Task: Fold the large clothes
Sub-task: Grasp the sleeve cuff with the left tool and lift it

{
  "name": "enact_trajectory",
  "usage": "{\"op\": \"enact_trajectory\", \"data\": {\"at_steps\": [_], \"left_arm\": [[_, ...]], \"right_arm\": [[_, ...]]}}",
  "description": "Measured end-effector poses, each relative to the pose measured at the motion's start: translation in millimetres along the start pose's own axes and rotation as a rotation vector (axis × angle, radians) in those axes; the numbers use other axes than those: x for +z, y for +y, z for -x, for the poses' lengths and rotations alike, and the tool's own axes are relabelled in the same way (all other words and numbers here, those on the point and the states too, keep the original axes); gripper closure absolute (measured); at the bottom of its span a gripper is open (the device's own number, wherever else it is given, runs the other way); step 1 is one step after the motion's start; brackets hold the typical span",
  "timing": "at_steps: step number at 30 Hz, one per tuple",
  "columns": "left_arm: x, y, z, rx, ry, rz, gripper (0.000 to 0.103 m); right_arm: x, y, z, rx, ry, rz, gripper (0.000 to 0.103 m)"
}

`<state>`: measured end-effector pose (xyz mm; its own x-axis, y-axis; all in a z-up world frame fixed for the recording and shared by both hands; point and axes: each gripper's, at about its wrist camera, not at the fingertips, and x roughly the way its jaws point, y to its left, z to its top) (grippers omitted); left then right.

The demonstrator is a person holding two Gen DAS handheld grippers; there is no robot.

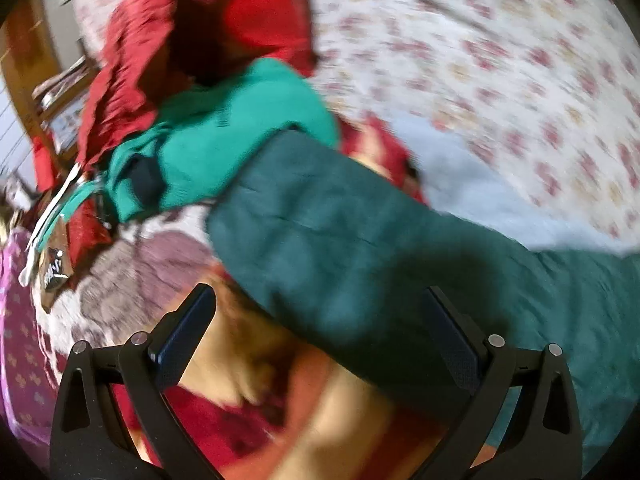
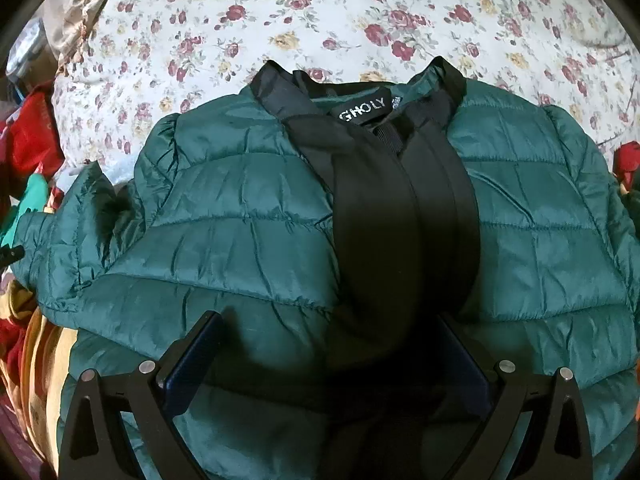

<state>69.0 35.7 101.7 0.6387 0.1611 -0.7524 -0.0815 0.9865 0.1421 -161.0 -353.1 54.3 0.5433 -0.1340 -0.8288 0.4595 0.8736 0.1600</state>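
A dark green quilted puffer jacket lies spread on the bed, front up, with black lining and a black collar at the far end. My right gripper is open just above the jacket's middle, near its black front strip, holding nothing. In the blurred left wrist view, a sleeve of the same jacket stretches across the frame. My left gripper is open over the sleeve's near edge and is not closed on it.
A floral bedsheet covers the bed beyond the jacket. A pile of other clothes sits at the left: a red garment and a bright green garment. A red and orange blanket lies under the left gripper.
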Motion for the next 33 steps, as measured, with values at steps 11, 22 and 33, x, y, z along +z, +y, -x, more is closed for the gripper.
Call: {"op": "enact_trajectory", "data": {"at_steps": [11, 22, 33], "left_arm": [[29.6, 60.1, -68.9, -0.014, 0.050, 0.159, 0.010], [22.5, 40.0, -42.6, -0.076, -0.010, 0.077, 0.087], [6.9, 23.3, 24.1, -0.160, -0.084, 0.034, 0.088]], "right_arm": [[2.5, 3.8, -7.3, -0.023, 0.013, 0.031, 0.000], [5.5, 7.1, -18.8, -0.037, 0.038, 0.046, 0.000], [4.7, 6.0, -22.0, -0.039, 0.047, 0.049, 0.000]]}}
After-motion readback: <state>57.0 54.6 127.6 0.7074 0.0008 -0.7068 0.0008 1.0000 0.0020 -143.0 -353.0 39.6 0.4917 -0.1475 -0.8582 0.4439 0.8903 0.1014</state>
